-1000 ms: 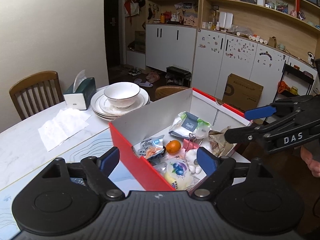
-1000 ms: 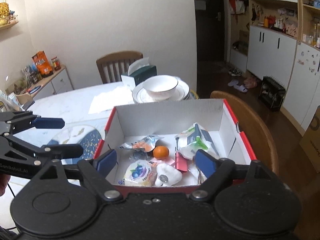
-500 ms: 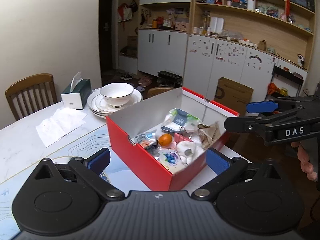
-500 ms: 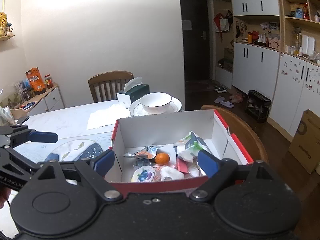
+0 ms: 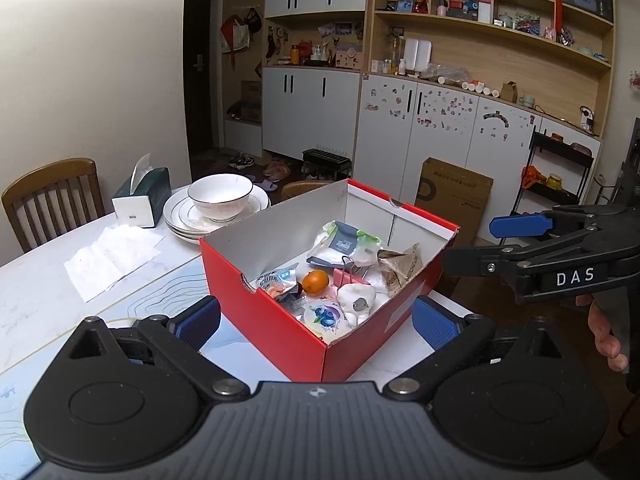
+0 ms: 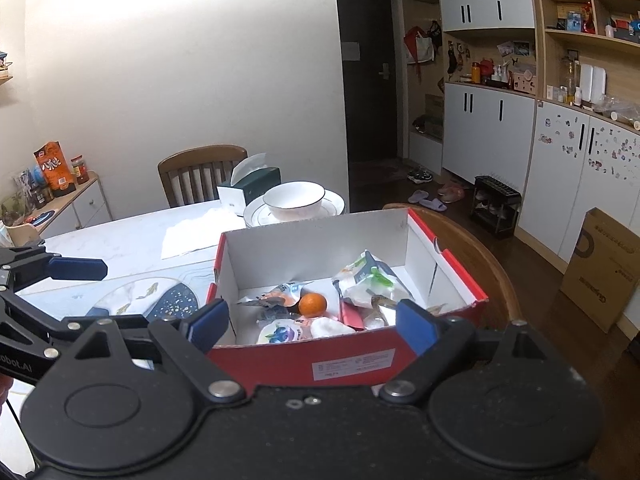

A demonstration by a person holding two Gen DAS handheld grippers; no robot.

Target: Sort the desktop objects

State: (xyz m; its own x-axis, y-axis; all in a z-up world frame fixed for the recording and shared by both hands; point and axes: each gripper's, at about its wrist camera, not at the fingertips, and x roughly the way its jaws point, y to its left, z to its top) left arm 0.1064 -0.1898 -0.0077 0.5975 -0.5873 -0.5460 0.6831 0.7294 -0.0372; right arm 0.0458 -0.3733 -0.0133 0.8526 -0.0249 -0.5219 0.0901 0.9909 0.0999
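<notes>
Both grippers spread and empty, facing the red box [image 5: 280,332] of odds and ends.

Left gripper [image 5: 316,320], whose jaws have just been opening, aims at the box's near corner; right gripper [image 6: 310,326] faces its labelled long side, equally near. Inside lie an orange [image 5: 315,282] and packets; bowl [image 5: 220,197] and tissue box [image 5: 140,196] stand well beyond.

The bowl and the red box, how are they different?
The bowl is round and white; the red box has straight sides and corners, red outside. The bowl sits on a stack of plates, while the box stands on the table itself. The box holds snack packets and a small orange; nothing shows inside the bowl from here. Both are open on top and on the same table.
</notes>
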